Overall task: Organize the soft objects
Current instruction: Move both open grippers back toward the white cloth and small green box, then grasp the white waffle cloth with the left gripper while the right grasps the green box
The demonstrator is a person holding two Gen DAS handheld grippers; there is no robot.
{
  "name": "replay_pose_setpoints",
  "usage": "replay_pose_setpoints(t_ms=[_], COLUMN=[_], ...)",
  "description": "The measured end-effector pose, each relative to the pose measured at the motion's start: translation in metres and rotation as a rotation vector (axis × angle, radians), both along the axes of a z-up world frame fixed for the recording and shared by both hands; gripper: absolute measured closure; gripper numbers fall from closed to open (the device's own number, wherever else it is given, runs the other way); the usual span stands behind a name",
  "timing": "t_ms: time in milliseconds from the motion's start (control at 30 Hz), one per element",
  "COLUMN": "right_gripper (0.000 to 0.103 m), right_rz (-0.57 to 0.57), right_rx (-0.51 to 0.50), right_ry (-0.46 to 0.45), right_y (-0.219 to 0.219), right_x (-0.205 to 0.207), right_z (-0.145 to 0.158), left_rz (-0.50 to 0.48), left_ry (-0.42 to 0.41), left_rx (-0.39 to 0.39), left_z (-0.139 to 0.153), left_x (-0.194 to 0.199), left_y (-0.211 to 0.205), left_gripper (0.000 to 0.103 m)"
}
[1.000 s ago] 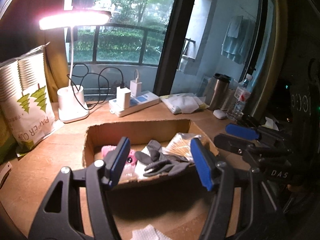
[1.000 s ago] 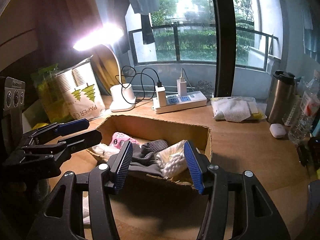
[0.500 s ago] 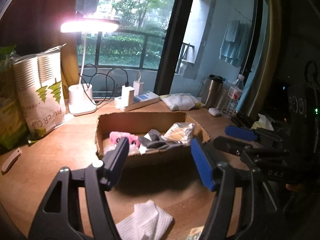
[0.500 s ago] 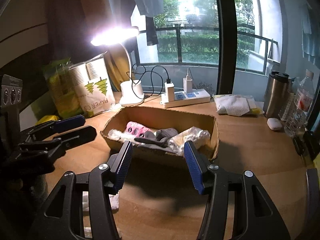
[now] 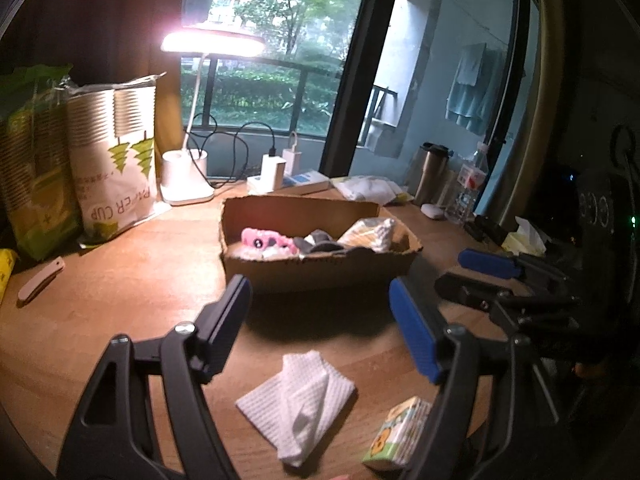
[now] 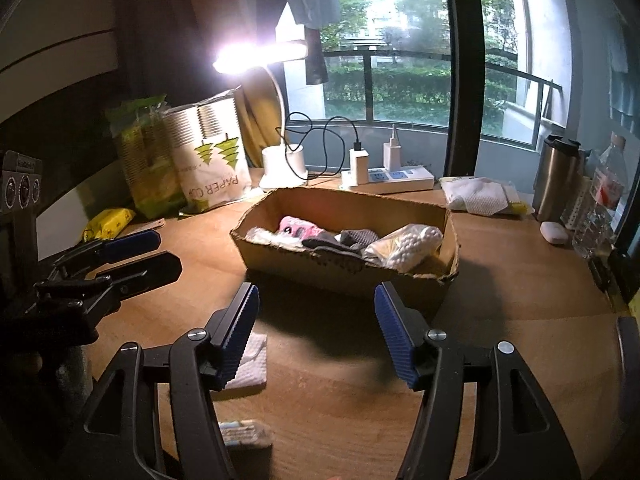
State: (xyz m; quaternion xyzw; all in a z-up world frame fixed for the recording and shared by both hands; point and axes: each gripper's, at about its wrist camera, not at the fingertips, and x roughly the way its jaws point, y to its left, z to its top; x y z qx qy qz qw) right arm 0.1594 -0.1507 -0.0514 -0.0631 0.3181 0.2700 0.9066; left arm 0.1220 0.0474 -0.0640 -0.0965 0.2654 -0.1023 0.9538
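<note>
Wooden tabletop (image 5: 120,288) by the window holds my box (image 5: 320,268), with soft things inside. Both my left tongs (image 5: 320,320) and right tongs (image 6: 316,332) have just been opening, holding nothing. Next I think I grab the white cloth (image 5: 298,396) near me.

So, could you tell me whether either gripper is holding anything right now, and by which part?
Nothing is held. The left gripper and right gripper have both just been opening, with nothing between their jaws; the white cloth lies untouched on the desk.
</note>
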Motion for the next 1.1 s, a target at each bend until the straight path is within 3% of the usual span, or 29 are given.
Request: replay_pose_setpoints(t_ms=[633,800,1100], right_gripper=[0.032,0.027,0.027], right_rz=[0.094,0.113,0.162], right_rx=[-0.048,-0.054,-0.088], right_ry=[0.051,0.084,0.124], right_y=[0.024,0.028,0.039], right_x=[-0.055,-0.066,-0.075], right_z=[-0.033,-0.052,-0.071], left_rz=[0.048,0.064,0.078], left_ry=[0.024,0.054,0.133], left_rx=[-0.024,-0.031,-0.05], left_z=[-0.024,-0.039,-0.07], left_x=[-0.057,-0.066,-0.077], left_y=[0.016,0.02,0.025], left_gripper=[0.029,0.029,0.029])
